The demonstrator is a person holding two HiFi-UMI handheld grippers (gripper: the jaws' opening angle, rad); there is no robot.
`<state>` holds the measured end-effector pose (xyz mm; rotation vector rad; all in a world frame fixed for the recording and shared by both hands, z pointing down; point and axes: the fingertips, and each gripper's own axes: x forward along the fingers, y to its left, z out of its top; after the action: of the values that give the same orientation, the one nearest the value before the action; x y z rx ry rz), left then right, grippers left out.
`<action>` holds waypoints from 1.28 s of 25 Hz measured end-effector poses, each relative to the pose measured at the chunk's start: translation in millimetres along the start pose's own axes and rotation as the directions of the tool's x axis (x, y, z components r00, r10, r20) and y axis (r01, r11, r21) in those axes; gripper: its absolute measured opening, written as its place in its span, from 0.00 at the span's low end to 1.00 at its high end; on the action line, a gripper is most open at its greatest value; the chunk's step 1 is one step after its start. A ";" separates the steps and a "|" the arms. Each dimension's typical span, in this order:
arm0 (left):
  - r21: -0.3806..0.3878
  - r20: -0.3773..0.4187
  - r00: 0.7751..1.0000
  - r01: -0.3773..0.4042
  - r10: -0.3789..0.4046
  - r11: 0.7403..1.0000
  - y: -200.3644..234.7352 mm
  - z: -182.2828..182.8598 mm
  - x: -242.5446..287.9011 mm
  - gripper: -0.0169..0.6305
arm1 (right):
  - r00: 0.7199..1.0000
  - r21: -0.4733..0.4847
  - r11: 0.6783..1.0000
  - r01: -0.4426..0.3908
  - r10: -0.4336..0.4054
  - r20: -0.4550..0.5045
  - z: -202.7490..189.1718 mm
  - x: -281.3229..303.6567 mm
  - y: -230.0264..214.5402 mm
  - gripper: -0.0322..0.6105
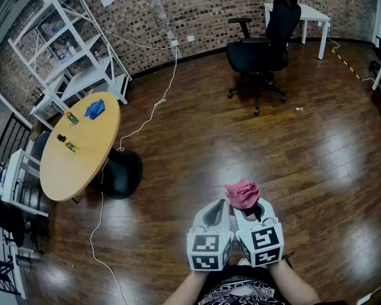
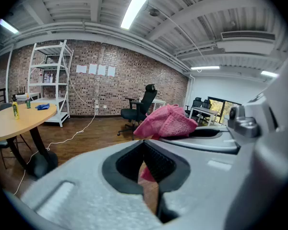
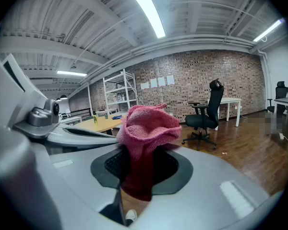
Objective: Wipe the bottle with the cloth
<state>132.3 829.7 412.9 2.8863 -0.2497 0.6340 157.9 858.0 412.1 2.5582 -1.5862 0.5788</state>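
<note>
Across the room from the person, over a wide wooden floor [image 1: 241,138], stands the round tabletop [image 1: 89,161], far left. A black office chair [image 1: 263,43] is by the back wall.

Both tools are held close to the body, side by side.
- Left tool [image 1: 217,213]: jaws fully together, nothing between them.
- Right tool [image 1: 253,210]: clamped on a bunched pink cloth [image 3: 146,126], most of it standing above the pads.

On the tabletop are a blue rag [image 1: 94,108], a far bottle [image 1: 72,117] just beside it, and a near bottle [image 1: 69,146] apart from both. I cannot tell which bottle is meant.

Judgement: wiping has not begun, and the step in hand is the approach. To do it well, get close to the tabletop first. Open the left tool to steady a bottle by its body. Keep the cloth pinched firmly, with loose fabric leading.
</note>
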 end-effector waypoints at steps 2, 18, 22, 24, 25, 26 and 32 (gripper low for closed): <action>-0.012 -0.002 1.000 0.004 -0.004 1.000 9.9 2.5 11.3 0.03 | 1.000 -0.005 1.000 0.005 -0.005 -0.006 2.7 14.1 -3.7 0.21; -0.036 0.003 0.998 0.071 -0.071 0.997 203.5 93.2 120.1 0.03 | 0.998 -0.022 0.998 0.062 -0.063 -0.019 92.1 231.6 17.3 0.21; -0.040 0.008 0.997 0.078 -0.078 0.996 241.0 104.1 135.4 0.03 | 0.997 -0.035 0.997 0.069 -0.069 -0.017 105.7 268.4 28.5 0.21; -0.043 0.008 0.996 0.084 -0.084 0.996 250.3 110.4 141.2 0.03 | 0.997 -0.040 0.997 0.071 -0.071 -0.022 111.4 280.0 29.7 0.21; -0.043 0.008 0.996 0.088 -0.087 0.995 252.4 113.5 143.6 0.03 | 0.997 -0.041 0.997 0.071 -0.072 -0.027 113.7 284.1 28.9 0.21; -0.043 0.007 0.996 0.092 -0.091 0.995 253.8 116.2 145.7 0.03 | 0.997 -0.043 0.996 0.073 -0.074 -0.030 115.7 287.7 27.9 0.21; -0.050 0.014 0.997 0.076 -0.075 0.996 275.4 123.4 157.8 0.03 | 0.998 -0.053 0.997 0.057 -0.059 -0.031 123.2 316.5 27.4 0.21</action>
<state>267.6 517.2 407.2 2.8373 -0.1550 0.5881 292.4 544.9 406.5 2.5340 -1.4916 0.5625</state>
